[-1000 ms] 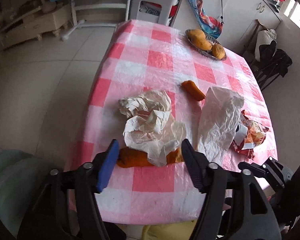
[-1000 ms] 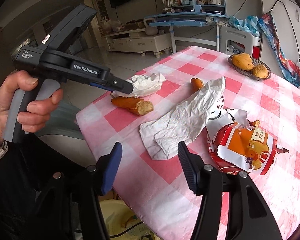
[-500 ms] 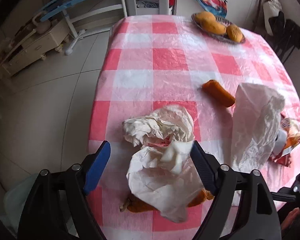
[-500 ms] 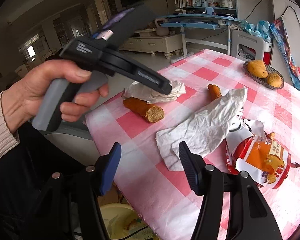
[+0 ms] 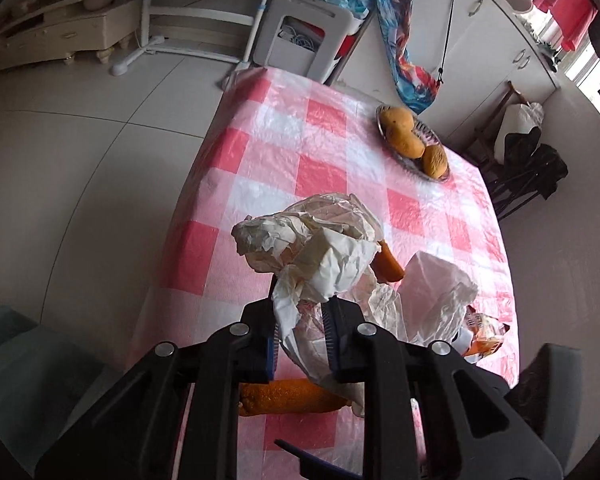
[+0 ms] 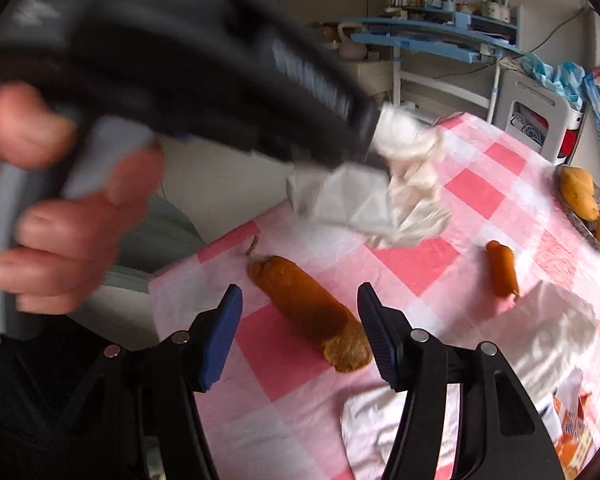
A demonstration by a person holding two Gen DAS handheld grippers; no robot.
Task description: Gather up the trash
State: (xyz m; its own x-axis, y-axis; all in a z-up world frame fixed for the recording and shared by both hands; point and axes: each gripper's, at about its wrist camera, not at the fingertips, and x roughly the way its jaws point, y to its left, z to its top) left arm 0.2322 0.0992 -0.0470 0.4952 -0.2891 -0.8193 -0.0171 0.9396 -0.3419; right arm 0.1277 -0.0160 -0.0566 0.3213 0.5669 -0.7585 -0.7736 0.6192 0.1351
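Note:
My left gripper (image 5: 300,304) is closing its jaws on a crumpled white paper (image 5: 328,256), and the pads pinch its lower folds. In the right wrist view that paper (image 6: 396,184) hangs from the left gripper, clear of the pink checked tablecloth (image 6: 472,188). A person's hand (image 6: 60,208) holds that gripper. My right gripper (image 6: 299,294) is open just above a bitten orange-brown bread stick (image 6: 312,312), which lies between its fingers without touching them. A small sausage piece (image 6: 502,268), a white paper bag (image 6: 540,336) and an orange snack wrapper (image 6: 576,428) lie to the right.
A plate (image 5: 430,131) of orange fruit sits at the table's far right. Beyond the far end stand a white stool (image 5: 300,36) and a blue desk. A grey-green seat (image 5: 20,360) is left of the table's near edge.
The left jaws closed on the crumpled paper and lifted it off the table, uncovering the bread stick. The right gripper swung left, from over the white bag to over the bread stick.

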